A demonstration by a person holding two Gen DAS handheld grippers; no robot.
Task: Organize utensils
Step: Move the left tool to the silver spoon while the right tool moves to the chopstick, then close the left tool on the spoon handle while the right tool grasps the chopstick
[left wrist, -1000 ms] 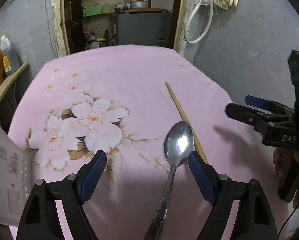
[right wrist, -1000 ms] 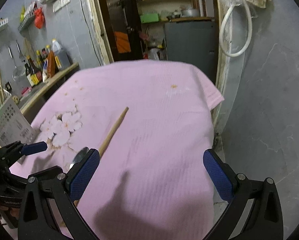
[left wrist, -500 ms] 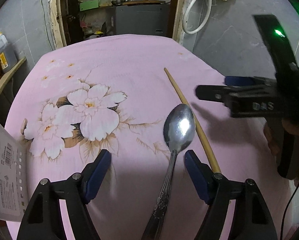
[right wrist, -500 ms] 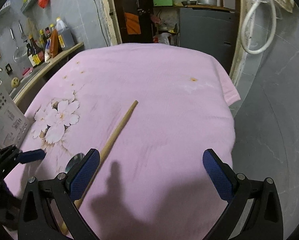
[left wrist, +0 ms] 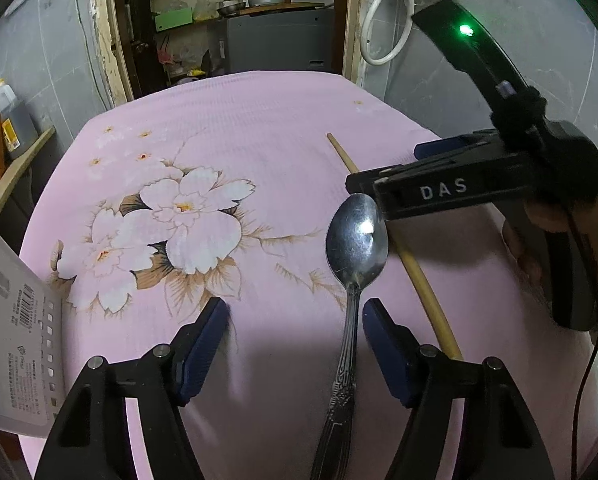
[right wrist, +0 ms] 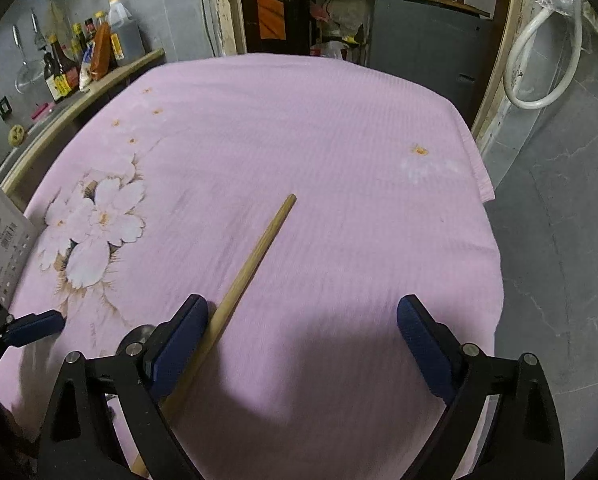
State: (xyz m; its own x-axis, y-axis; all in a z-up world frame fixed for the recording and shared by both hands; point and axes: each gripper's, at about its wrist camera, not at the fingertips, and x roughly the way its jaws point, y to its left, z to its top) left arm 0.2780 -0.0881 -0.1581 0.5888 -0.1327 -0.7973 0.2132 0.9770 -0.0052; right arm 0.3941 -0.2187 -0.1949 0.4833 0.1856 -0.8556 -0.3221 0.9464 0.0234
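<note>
Closing left gripper (left wrist: 295, 336) astride shiny metal spoon (left wrist: 353, 276) handle, unpinched, lying lengthwise on pink floral cloth (left wrist: 259, 120); narrowing still-wide right gripper (right wrist: 303, 334) astride parallel long wooden chopstick (right wrist: 255, 256), untouched.

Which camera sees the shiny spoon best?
The left wrist view. There the whole spoon shows, bowl up and handle running down between the left gripper fingers, beside the wooden stick. In the right wrist view only a sliver of its bowl peeks out behind the right gripper's finger.
</note>
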